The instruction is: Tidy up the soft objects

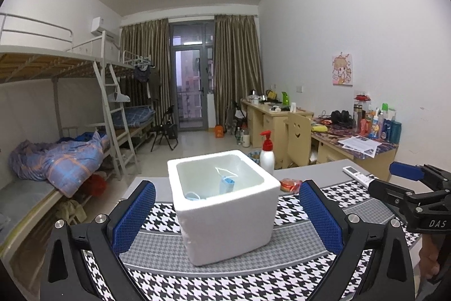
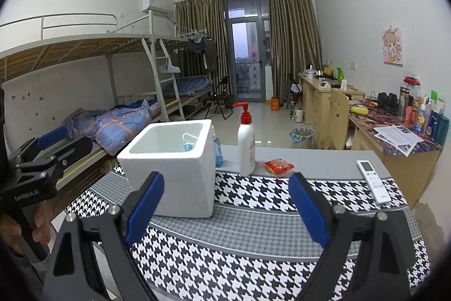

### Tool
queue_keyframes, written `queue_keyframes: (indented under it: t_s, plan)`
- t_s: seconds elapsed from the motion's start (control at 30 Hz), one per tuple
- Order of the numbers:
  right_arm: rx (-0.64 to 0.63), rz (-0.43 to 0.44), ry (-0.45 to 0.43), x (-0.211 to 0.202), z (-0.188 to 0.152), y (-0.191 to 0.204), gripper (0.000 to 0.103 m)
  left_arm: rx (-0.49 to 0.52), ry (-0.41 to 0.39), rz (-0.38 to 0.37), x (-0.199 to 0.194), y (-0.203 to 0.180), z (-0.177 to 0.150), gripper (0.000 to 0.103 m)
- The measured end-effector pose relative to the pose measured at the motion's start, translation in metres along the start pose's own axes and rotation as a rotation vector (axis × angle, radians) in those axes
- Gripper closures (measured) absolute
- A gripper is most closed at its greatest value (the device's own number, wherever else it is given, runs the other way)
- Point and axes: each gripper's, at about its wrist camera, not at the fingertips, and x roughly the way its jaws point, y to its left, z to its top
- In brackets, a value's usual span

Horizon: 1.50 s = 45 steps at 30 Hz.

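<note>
A white foam box (image 1: 225, 205) stands on the houndstooth mat (image 1: 169, 267). Inside it lie two blue face masks (image 1: 227, 182), one folded at the left corner, one leaning on the inner wall; a mask (image 2: 188, 145) also shows over the rim in the right wrist view. My left gripper (image 1: 227, 213) is open, its blue pads on either side of the box, apart from it. My right gripper (image 2: 225, 205) is open and holds nothing; the box (image 2: 172, 168) sits to its left. Each gripper shows at the edge of the other's view.
A white pump bottle with a red top (image 2: 246, 143), a blue bottle (image 2: 217, 150) behind the box, an orange packet (image 2: 279, 167) and a white remote (image 2: 373, 181) lie on the grey table (image 2: 324, 160). Bunk beds stand left, desks right.
</note>
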Motion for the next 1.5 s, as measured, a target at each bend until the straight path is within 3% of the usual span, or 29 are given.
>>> queue_keyframes:
  t_s: [0.5, 1.0, 1.5]
  plan:
    - [-0.014, -0.009, -0.043, -0.02, -0.028, 0.012, 0.011, -0.01, -0.05, 0.02, -0.025, -0.005, -0.029, 0.001]
    - [-0.009, -0.026, -0.065, -0.036, -0.058, 0.02, 0.011, -0.043, -0.035, 0.015, -0.032, -0.003, -0.06, 0.001]
    - [0.012, -0.028, -0.027, -0.028, -0.073, 0.019, 0.011, -0.058, -0.009, 0.005, -0.038, -0.001, -0.079, 0.001]
